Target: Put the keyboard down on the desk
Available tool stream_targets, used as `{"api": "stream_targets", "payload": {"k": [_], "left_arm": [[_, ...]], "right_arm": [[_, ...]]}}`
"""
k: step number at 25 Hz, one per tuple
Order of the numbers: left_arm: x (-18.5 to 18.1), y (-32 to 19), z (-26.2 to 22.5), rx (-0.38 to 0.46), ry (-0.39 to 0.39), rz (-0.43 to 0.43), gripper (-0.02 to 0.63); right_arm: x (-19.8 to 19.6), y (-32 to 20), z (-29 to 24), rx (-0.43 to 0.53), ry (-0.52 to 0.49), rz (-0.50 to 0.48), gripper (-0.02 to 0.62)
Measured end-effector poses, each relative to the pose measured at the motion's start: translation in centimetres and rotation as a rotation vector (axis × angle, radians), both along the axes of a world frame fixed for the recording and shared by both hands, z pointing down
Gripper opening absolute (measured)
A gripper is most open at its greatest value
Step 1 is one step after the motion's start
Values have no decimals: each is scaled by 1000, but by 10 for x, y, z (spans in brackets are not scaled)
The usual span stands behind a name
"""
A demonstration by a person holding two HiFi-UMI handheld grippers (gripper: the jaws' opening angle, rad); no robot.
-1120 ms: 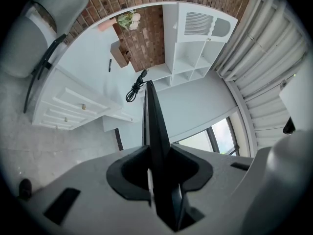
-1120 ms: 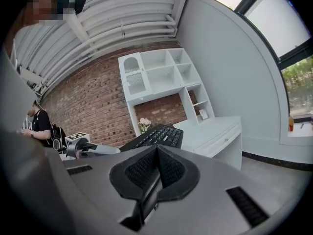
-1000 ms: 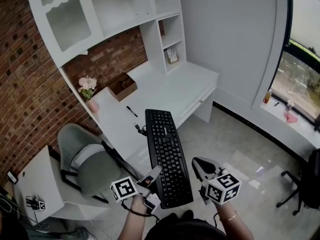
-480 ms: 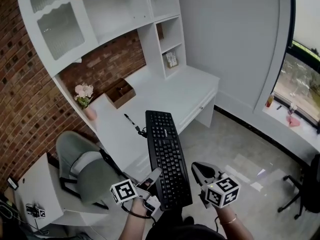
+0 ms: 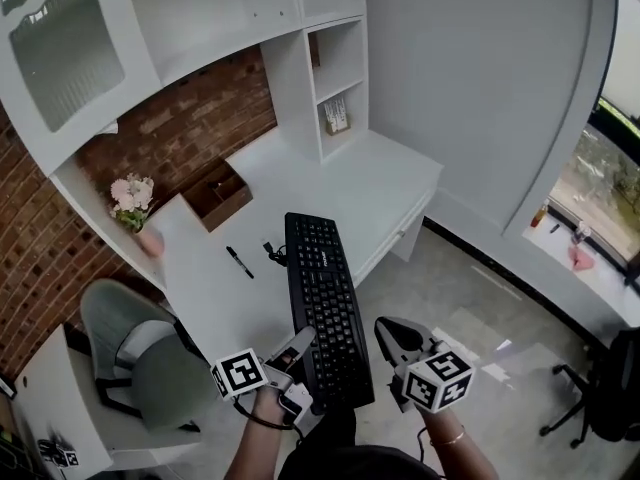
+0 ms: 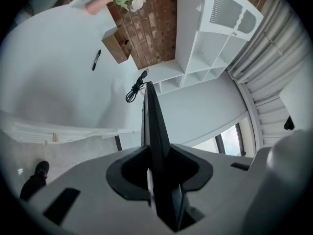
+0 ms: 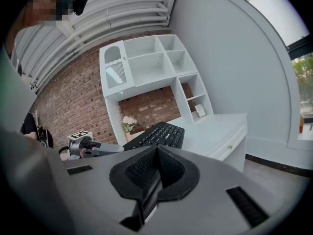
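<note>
A black keyboard (image 5: 322, 303) hangs in the air, long axis pointing away from me, its far end over the front part of the white desk (image 5: 350, 183). My left gripper (image 5: 303, 342) is shut on the keyboard's near left edge. In the left gripper view the keyboard (image 6: 155, 131) shows edge-on between the jaws of the left gripper (image 6: 159, 177). My right gripper (image 5: 386, 330) floats just right of the keyboard's near end, apart from it, jaws together on nothing. The right gripper view shows the keyboard (image 7: 159, 133) and the left gripper (image 7: 93, 150) beyond the right gripper (image 7: 155, 173).
On the desk lie a black pen (image 5: 238, 261), a coiled cable (image 5: 272, 252), a wooden box (image 5: 217, 193) and a pink vase of flowers (image 5: 135, 200). A grey chair (image 5: 150, 353) stands at the desk's left. White shelves (image 5: 335, 78) rise behind the desk.
The desk has come closer and lower in the head view, and the keyboard's far end now reaches further over it. Both grippers keep their hold and spacing.
</note>
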State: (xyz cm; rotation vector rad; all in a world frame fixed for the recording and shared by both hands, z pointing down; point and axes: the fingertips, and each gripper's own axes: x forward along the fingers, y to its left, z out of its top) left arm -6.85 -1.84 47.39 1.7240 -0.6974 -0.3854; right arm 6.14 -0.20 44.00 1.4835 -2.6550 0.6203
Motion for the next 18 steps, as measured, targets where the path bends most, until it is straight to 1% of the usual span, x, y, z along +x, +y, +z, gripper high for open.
{"api": "stream_targets", "payload": {"k": [1, 4, 9, 18], "left_arm": [[-1, -14, 0, -2, 9, 5, 121], [-8, -53, 7, -23, -2, 8, 121], [-14, -106, 13, -38, -8, 15, 121], [-19, -172, 27, -48, -24, 16, 121]], "right_arm": [[-2, -15, 0, -4, 1, 5, 5], [-10, -55, 2, -14, 1, 12, 5], [-21, -105, 6, -32, 14, 17, 5], [-37, -160, 14, -58, 43, 13, 5]]}}
